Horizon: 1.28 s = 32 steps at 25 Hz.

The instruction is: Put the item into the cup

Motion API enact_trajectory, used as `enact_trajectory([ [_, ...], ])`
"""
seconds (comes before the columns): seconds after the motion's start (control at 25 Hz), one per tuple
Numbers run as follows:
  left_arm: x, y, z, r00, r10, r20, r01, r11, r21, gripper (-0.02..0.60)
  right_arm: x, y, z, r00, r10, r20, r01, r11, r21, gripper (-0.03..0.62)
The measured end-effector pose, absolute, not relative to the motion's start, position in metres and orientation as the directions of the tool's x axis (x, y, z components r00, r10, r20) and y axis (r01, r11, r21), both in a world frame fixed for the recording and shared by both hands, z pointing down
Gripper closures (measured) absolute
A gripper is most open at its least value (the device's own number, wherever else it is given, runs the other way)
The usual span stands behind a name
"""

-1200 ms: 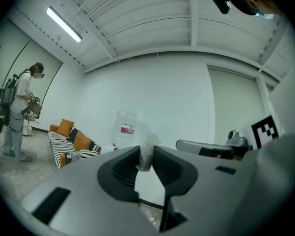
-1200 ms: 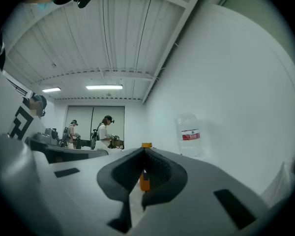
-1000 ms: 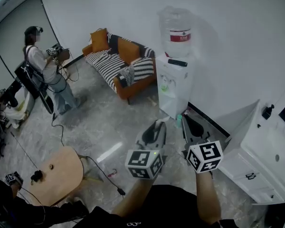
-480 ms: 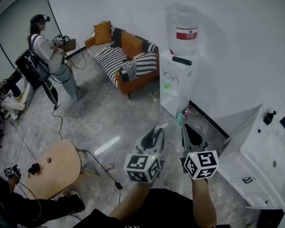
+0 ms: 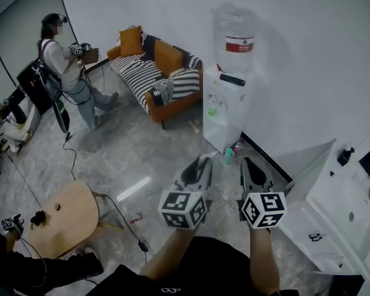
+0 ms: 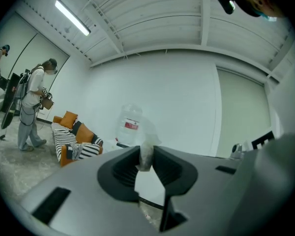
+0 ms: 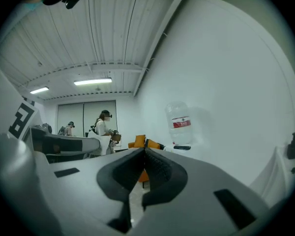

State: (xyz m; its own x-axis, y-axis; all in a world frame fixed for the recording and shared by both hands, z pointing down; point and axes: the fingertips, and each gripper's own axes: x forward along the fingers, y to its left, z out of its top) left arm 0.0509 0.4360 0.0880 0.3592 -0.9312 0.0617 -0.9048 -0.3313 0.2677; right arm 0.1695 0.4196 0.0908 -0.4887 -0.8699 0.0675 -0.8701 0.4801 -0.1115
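Barely drifted, still facing the water dispenser at 12 o'clock, crumpled item pinched at the jaw tips of the left gripper, right gripper shut empty, no cup in sight, could shake loose from that shallow grip.

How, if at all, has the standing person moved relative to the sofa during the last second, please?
Yes. The standing person has stepped toward the sofa; the floor gap between them has narrowed.
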Motion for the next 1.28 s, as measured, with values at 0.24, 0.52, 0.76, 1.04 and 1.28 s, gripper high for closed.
enact_trajectory([
  [0.24,0.063,0.425,0.074,0.377,-0.925,0.039,-0.905,-0.36,0.228,0.503,0.173,0.41,0.078,-0.539,-0.842,0.024,-0.839,0.533,-0.108,0.583],
  [0.52,0.037,0.39,0.074,0.325,-0.945,0.023,-0.923,-0.312,0.228,0.503,0.14,0.39,0.066,-0.642,-0.765,-0.044,-0.763,0.644,-0.059,0.585],
  [0.76,0.006,0.328,0.088,0.3,-0.953,0.041,-0.926,-0.28,0.254,0.503,0.111,0.32,0.077,-0.633,-0.774,-0.028,-0.771,0.633,-0.064,0.583],
  [1.04,-0.024,0.235,0.096,0.316,-0.946,0.075,-0.914,-0.283,0.291,0.503,0.074,0.233,0.089,-0.621,-0.783,0.03,-0.781,0.616,-0.1,0.583],
  [1.28,-0.061,0.149,0.107,0.319,-0.943,0.097,-0.901,-0.271,0.339,0.503,0.039,0.154,0.074,-0.611,-0.79,0.051,-0.791,0.611,-0.022,0.583],
])
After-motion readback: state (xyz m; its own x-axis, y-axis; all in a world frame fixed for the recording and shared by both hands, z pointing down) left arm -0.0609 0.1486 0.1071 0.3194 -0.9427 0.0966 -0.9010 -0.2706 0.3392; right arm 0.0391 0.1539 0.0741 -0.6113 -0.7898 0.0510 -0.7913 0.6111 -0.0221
